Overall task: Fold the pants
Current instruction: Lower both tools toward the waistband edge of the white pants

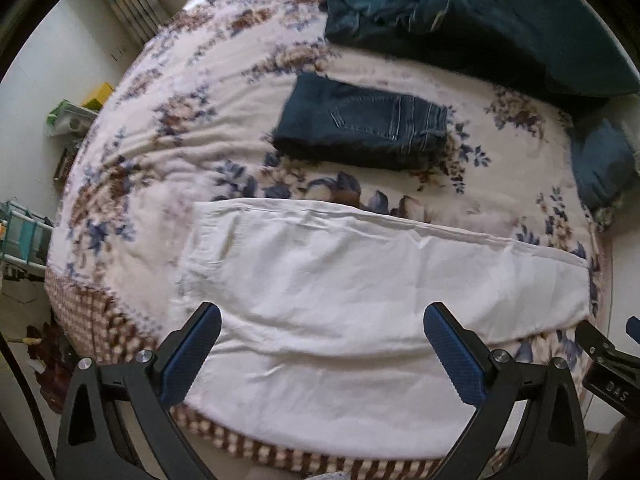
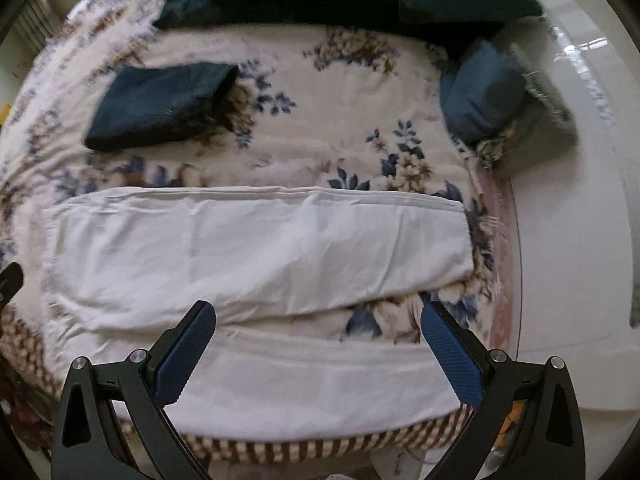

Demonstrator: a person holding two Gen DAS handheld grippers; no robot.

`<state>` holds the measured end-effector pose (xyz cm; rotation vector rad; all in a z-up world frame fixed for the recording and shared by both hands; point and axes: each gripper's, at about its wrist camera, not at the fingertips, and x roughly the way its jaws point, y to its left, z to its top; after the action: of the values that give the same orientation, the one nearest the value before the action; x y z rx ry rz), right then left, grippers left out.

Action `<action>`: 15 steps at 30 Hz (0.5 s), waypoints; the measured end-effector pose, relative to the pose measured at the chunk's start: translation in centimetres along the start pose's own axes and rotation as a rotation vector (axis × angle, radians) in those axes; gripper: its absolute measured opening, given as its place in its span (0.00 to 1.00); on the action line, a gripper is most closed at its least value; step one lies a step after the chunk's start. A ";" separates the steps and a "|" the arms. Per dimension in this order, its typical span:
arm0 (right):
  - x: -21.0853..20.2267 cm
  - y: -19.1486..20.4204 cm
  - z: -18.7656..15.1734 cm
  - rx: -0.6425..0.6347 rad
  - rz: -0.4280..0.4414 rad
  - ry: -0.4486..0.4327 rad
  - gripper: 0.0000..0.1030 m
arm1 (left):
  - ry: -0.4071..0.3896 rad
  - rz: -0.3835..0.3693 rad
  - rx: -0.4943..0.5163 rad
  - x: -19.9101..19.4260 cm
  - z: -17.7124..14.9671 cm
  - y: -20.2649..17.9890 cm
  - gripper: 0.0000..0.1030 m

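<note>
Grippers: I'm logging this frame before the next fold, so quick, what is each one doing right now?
Left gripper: open, holding nothing, above the white pants.
Right gripper: open, holding nothing, above the same pants.

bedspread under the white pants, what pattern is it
Floral bedspread: blue and brown flowers on cream, clearest in the right wrist view.

Bed (image 1: 160, 92) far-left corner bare, free for my claw; folded jeans (image 1: 362, 122) mid-bed and dark pile (image 1: 460, 12) block far edge.
</note>
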<state>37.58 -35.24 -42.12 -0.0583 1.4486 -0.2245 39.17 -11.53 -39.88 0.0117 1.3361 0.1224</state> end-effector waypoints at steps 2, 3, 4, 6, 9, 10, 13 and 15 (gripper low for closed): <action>3.7 0.7 1.3 -0.024 -0.020 0.024 1.00 | 0.024 -0.003 0.011 3.2 0.9 -1.0 1.00; 5.5 1.1 2.0 -0.040 -0.032 0.039 1.00 | 0.034 -0.005 0.022 5.1 1.4 -1.5 1.00; 7.4 1.4 2.6 -0.054 -0.034 0.054 1.00 | 0.043 -0.007 0.030 6.4 1.8 -1.9 1.00; 10.3 1.9 3.4 -0.075 -0.052 0.072 1.00 | 0.055 -0.007 0.060 9.6 2.6 -3.1 1.00; 15.1 2.5 4.9 -0.134 -0.068 0.103 1.00 | 0.062 0.011 0.136 13.5 4.0 -4.9 1.00; 17.1 2.8 5.6 -0.175 -0.079 0.120 1.00 | 0.066 0.029 0.169 14.9 4.5 -5.4 1.00; 21.0 2.6 6.6 -0.247 -0.091 0.174 1.00 | 0.066 0.082 0.289 18.3 5.6 -7.1 1.00; 23.5 2.2 7.2 -0.268 -0.104 0.223 1.00 | 0.086 0.090 0.360 20.4 6.1 -8.0 1.00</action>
<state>47.40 -38.21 -64.54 -0.3365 1.6929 -0.1221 50.33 -17.12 -58.82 0.3752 1.4294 -0.0434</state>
